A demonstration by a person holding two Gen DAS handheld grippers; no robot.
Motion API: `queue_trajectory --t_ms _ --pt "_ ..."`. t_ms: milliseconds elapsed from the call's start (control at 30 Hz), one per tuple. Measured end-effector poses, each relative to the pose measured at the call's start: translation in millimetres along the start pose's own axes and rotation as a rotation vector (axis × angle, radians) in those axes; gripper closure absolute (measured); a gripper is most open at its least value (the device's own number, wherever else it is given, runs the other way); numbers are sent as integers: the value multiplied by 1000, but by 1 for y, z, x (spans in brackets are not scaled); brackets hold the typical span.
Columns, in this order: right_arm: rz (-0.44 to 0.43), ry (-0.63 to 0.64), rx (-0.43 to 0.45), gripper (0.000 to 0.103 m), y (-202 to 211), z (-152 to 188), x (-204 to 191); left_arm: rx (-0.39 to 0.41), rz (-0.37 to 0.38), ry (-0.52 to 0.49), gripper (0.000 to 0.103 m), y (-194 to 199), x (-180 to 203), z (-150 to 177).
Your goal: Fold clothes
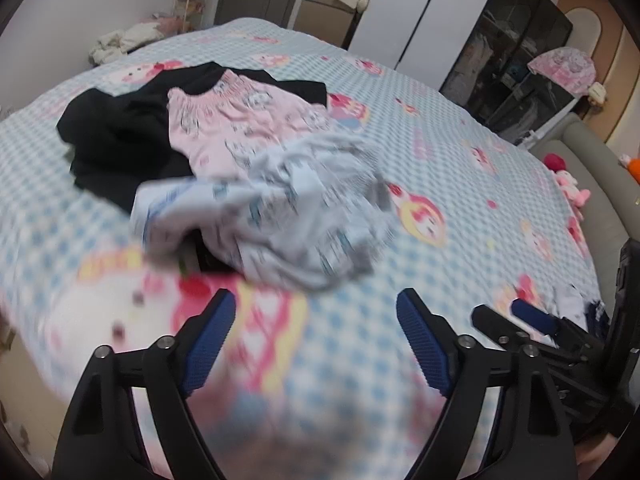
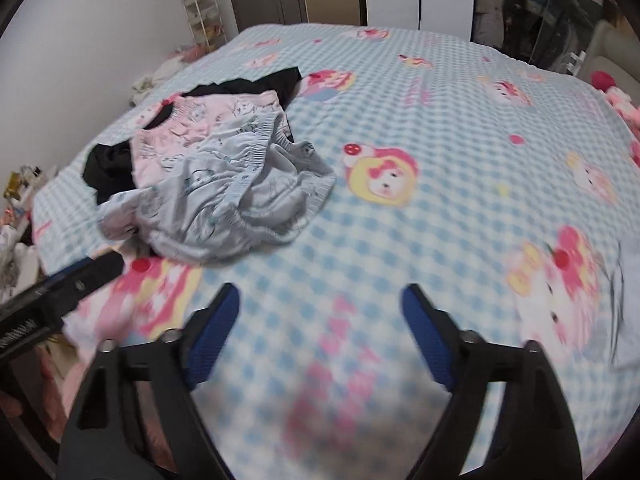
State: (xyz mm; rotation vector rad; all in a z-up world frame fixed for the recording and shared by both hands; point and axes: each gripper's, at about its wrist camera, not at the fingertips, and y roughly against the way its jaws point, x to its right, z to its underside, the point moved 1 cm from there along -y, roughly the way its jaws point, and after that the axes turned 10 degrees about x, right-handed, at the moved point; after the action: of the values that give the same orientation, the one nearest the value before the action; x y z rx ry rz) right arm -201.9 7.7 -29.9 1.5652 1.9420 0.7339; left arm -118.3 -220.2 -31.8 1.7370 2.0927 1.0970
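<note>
Three garments lie in a loose pile on the bed. A crumpled pale blue printed garment (image 1: 276,208) (image 2: 240,200) is nearest me. Behind it lies a pink printed one (image 1: 236,124) (image 2: 208,120), and a black one (image 1: 120,132) (image 2: 108,168) spreads under and to the left. My left gripper (image 1: 316,312) hovers open just short of the blue garment, with nothing between its blue pads (image 1: 212,340). My right gripper (image 2: 320,308) is open too, over bare bedspread to the right of the pile. It also shows at the right edge of the left wrist view (image 1: 516,316).
The bed wears a blue checked cartoon-print cover (image 2: 460,128). A white wardrobe (image 1: 404,12) and dark glass cabinet (image 1: 516,40) stand beyond it. Soft toys (image 1: 572,188) sit along a grey headboard at right. More cloth (image 1: 120,40) is heaped by the far left wall.
</note>
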Motion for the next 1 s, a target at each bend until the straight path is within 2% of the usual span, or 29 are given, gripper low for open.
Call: queue_trajectory --t_ms 33,100,167,233,333,367,400,467,500,533,600,667,867,1000 --pt "22 19 -12 42 -14 -3 -7 -6 -13 -6 29 -10 -3 -4" --pt "38 45 -41 49 -39 -8 -17 -25 -25 -2 33 -35 -12 -12" --pt "-10 42 -56 49 -60 -11 -26 -40 -22 13 30 -55 -19 -17" --pt "-68 30 -70 49 -78 -13 -34 -55 -13 14 22 -73 -22 -20" --pt "-112 32 -86 44 -102 -14 -49 -66 -8 0 21 -92 -20 -24" --pt "-126 32 -91 44 -110 -14 -54 -73 -9 -5 26 -97 -20 -24" --pt "-140 33 -97 44 -117 -14 -59 -79 -9 -9 43 -101 -19 -25" --pt "-158 46 -149 56 -133 -12 -68 -89 0 -5 62 -103 -19 -24" --pt "-160 51 -178 67 -140 -10 -71 -94 10 1 70 -103 -18 -22" --pt "-153 46 -199 72 -143 -9 -72 -104 26 9 73 -101 -17 -20" --pt "-153 38 -200 81 -135 -5 -67 -121 57 21 80 -98 -15 -15" --pt "-155 33 -182 98 -120 0 -57 -119 81 17 86 -89 -10 -8" --pt "-162 17 -126 99 -73 15 -29 -144 182 50 89 -66 15 25" --pt "-166 6 -89 99 -42 25 -9 -202 258 53 90 -54 46 55"
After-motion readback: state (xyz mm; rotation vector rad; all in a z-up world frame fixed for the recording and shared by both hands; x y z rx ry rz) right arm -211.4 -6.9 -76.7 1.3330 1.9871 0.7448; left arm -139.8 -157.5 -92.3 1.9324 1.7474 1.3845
